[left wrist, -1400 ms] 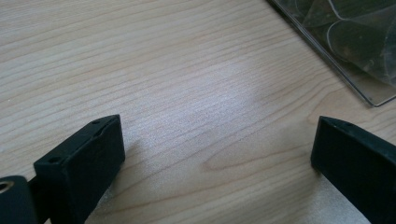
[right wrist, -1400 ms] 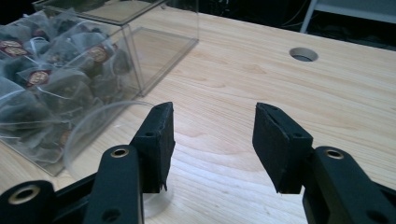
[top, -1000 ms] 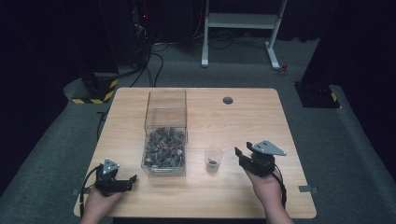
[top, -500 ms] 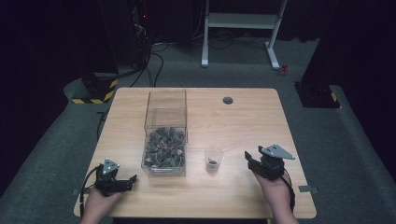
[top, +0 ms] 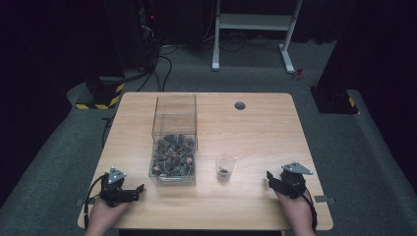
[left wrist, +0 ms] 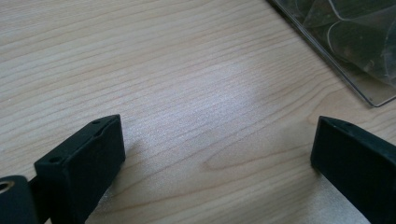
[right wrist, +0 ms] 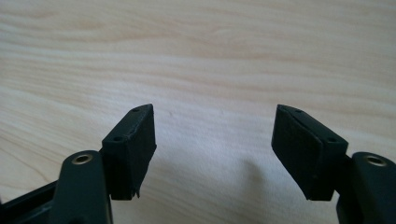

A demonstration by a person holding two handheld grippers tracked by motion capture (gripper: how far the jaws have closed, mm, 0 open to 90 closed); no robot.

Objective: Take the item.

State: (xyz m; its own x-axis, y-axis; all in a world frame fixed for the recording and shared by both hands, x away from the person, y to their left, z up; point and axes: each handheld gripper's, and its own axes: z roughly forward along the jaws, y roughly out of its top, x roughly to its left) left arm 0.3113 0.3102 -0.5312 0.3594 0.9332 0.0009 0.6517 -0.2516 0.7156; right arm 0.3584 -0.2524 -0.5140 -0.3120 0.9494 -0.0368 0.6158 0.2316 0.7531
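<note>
From the high view, the light wooden desk carries a tall clear plastic box of dark mixed pieces, its long axis running away from the person, its near end well between the two hands. Just to its right stands a small clear plastic cup, upright, mouth up, something dark in its bottom. The left gripper lies low by the desk's near left edge, jaws pointing right toward the box's near corner, the hand behind it. The right gripper sits low at the near right, jaws aimed left toward the cup but well apart from it.

Over to the left gripper view: jaws stand wide apart, bare wood between them, the box's corner at upper right.

Right gripper view now: the jaws have just been opening, a broad gap, nothing held, only wood grain beyond.
</note>
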